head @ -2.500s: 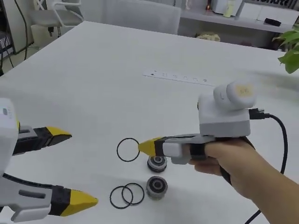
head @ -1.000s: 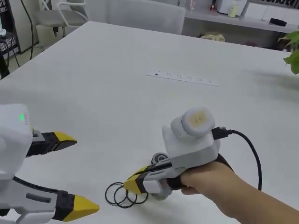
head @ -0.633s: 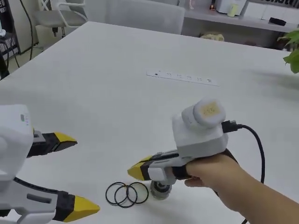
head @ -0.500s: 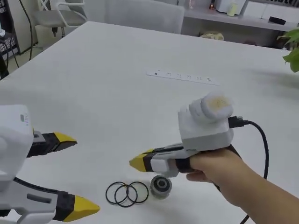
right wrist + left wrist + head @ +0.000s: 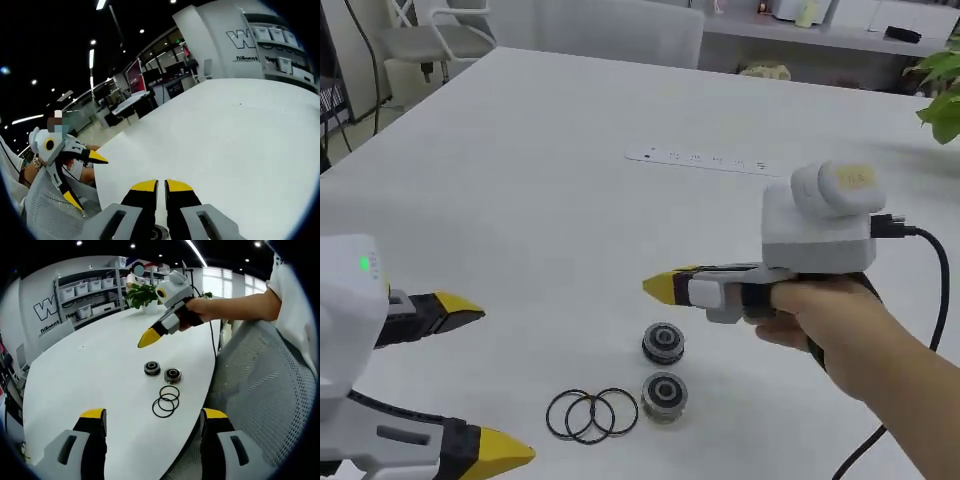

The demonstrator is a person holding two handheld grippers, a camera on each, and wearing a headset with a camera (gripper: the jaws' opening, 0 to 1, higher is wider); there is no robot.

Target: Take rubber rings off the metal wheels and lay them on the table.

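Two small metal wheels [image 5: 663, 342] [image 5: 665, 393] stand side by side on the white table [image 5: 550, 150]. Just left of the nearer one, three thin black rubber rings [image 5: 592, 413] lie overlapping. My right gripper [image 5: 660, 288] hovers above and behind the wheels, shut with nothing in it, its yellow tips pointing left. My left gripper [image 5: 495, 385] stays at the lower left, open and apart from the rings. In the left gripper view the rings [image 5: 166, 401] and both wheels [image 5: 152, 368] [image 5: 172, 375] lie ahead of the open left gripper [image 5: 154, 415]. The right gripper [image 5: 161, 186] points over bare table.
A white power strip [image 5: 705, 160] lies farther back on the table. A green plant [image 5: 942, 90] stands at the far right edge. Chairs [image 5: 610, 30] stand behind the table. The right gripper's black cable [image 5: 935, 300] trails off to the right.
My right gripper carried a ring from beside the far wheel to the two lying rings, let it go, then rose and drew back right. The left gripper stayed put.
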